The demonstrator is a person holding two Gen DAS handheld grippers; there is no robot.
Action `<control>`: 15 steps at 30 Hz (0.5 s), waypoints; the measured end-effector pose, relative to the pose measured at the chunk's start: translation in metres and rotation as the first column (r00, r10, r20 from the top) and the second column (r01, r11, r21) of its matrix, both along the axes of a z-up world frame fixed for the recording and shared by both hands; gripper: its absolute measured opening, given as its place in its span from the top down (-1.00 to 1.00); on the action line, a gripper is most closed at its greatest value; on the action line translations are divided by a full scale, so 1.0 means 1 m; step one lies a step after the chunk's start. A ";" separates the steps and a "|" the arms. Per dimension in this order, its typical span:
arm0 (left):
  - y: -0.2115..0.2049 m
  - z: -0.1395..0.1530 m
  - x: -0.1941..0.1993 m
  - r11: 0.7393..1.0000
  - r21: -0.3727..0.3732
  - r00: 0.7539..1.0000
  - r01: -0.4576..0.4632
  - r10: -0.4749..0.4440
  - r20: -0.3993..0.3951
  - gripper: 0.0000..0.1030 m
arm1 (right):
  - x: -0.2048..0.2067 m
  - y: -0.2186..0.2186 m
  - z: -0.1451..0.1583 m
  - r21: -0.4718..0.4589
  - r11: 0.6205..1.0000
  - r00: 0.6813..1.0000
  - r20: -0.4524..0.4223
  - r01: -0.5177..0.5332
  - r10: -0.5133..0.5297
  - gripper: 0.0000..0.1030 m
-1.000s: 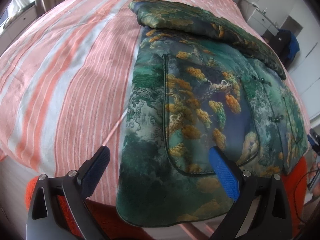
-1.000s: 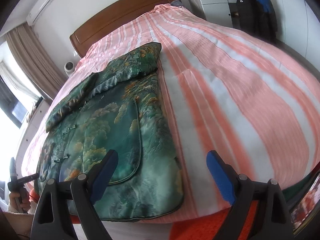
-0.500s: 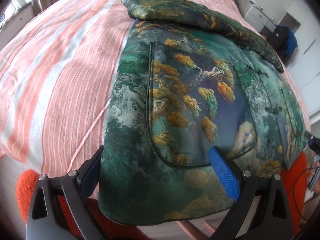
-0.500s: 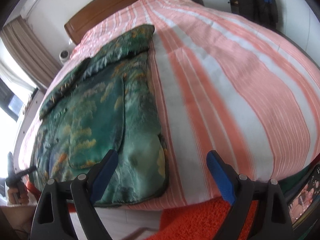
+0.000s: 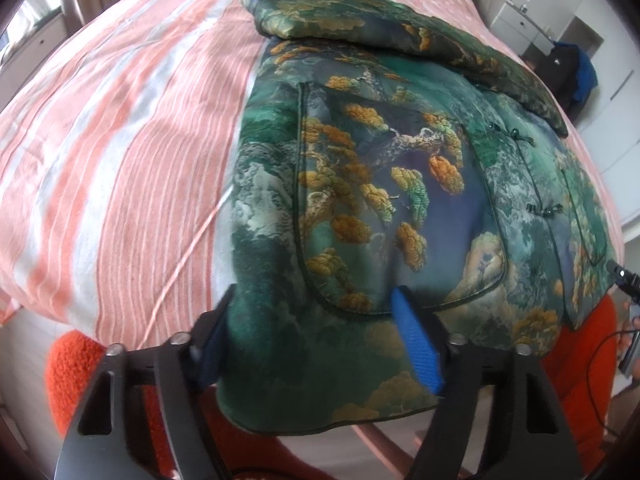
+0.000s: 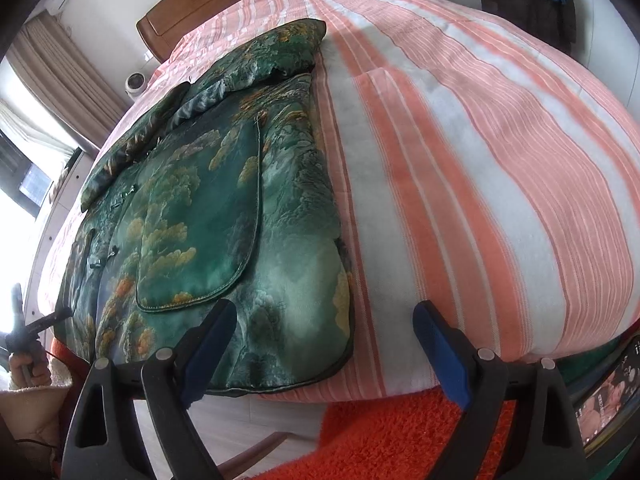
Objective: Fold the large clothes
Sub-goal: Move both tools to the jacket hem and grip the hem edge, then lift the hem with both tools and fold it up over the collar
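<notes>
Straddling the jacket [image 5: 360, 208] hem at 6 o'clock, left hand-held gripper [image 5: 316, 344] gapes wide, ready to pinch; right hand-held gripper [image 6: 332, 344], equally wide, flanks its corner on the bed [image 6: 460, 160].

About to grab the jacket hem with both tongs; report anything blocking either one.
Nothing visible blocks them. The left tongs are open and already straddle the hem of the green brocade jacket. The right tongs are open at the jacket's other hem corner, over the striped bedspread.
</notes>
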State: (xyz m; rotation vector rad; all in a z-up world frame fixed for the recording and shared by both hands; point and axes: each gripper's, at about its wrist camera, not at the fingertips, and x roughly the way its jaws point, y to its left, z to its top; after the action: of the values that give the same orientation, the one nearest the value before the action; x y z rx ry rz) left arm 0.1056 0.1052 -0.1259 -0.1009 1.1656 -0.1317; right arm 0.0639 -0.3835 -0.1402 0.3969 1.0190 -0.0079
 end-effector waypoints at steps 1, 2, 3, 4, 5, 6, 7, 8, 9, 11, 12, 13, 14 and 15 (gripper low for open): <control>0.000 0.001 0.000 1.000 0.014 1.000 -0.001 0.001 -0.005 -0.17 | 0.001 0.001 0.000 -0.002 1.000 1.000 -0.008 -0.009 0.009 -0.69; -0.001 0.003 -0.001 0.999 0.038 1.000 0.001 0.000 -0.010 0.03 | 0.002 0.004 0.000 -0.008 1.000 0.999 -0.023 -0.029 0.029 -0.56; -0.001 0.006 -0.002 0.998 0.058 1.000 0.004 -0.003 -0.007 0.11 | 0.003 0.006 0.000 -0.015 0.999 0.999 -0.033 -0.043 0.042 -0.37; -0.002 0.009 -0.002 0.997 0.075 1.000 0.010 -0.010 -0.002 0.27 | 0.004 0.007 0.001 -0.019 0.998 0.998 -0.040 -0.057 0.056 -0.26; -0.004 0.012 -0.003 0.995 0.097 1.000 0.018 -0.019 0.009 0.43 | 0.005 0.009 0.002 -0.015 0.996 0.995 -0.049 -0.085 0.084 0.14; -0.005 0.016 -0.004 0.994 0.106 0.999 0.028 -0.031 0.020 0.46 | 0.005 0.010 0.003 -0.014 0.995 0.994 -0.053 -0.096 0.095 0.52; -0.004 0.018 -0.005 0.994 0.102 0.999 0.033 -0.036 0.028 0.58 | 0.005 0.011 0.004 -0.023 0.995 0.994 -0.055 -0.096 0.095 0.54; -0.003 0.019 -0.006 0.995 0.097 0.999 0.035 -0.038 0.033 0.72 | 0.006 0.011 0.006 -0.022 0.995 0.994 -0.056 -0.099 0.097 0.65; -0.001 0.020 -0.007 0.995 0.095 0.999 0.035 -0.038 0.036 0.72 | 0.005 0.012 0.009 -0.012 0.994 0.993 -0.053 -0.106 0.106 0.71; 0.007 0.022 -0.012 0.997 0.063 0.998 0.040 -0.043 0.037 0.75 | 0.004 0.016 0.014 -0.023 0.991 0.990 -0.055 -0.129 0.127 0.73; 0.009 0.024 -0.014 0.998 0.055 0.998 0.044 -0.046 0.035 0.77 | 0.002 0.018 0.018 -0.030 0.990 0.989 -0.049 -0.139 0.138 0.75; 0.011 0.026 -0.016 0.997 0.052 0.998 0.048 -0.050 0.033 0.78 | 0.000 0.020 0.021 -0.030 0.988 0.988 -0.047 -0.150 0.148 0.75; 0.014 0.028 -0.021 0.997 0.041 0.998 0.058 -0.060 0.029 0.79 | -0.002 0.021 0.025 -0.028 0.987 0.986 -0.049 -0.161 0.159 0.76; 0.017 0.030 -0.025 0.997 0.031 0.998 0.065 -0.066 0.024 0.79 | -0.005 0.022 0.028 -0.021 0.985 0.984 -0.051 -0.173 0.172 0.76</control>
State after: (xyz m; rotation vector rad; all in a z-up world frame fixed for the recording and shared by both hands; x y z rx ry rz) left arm 0.0806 0.1218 -0.0954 -0.0348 1.1461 -0.1726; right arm 0.0590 -0.3614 -0.1122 0.2853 1.0977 0.1257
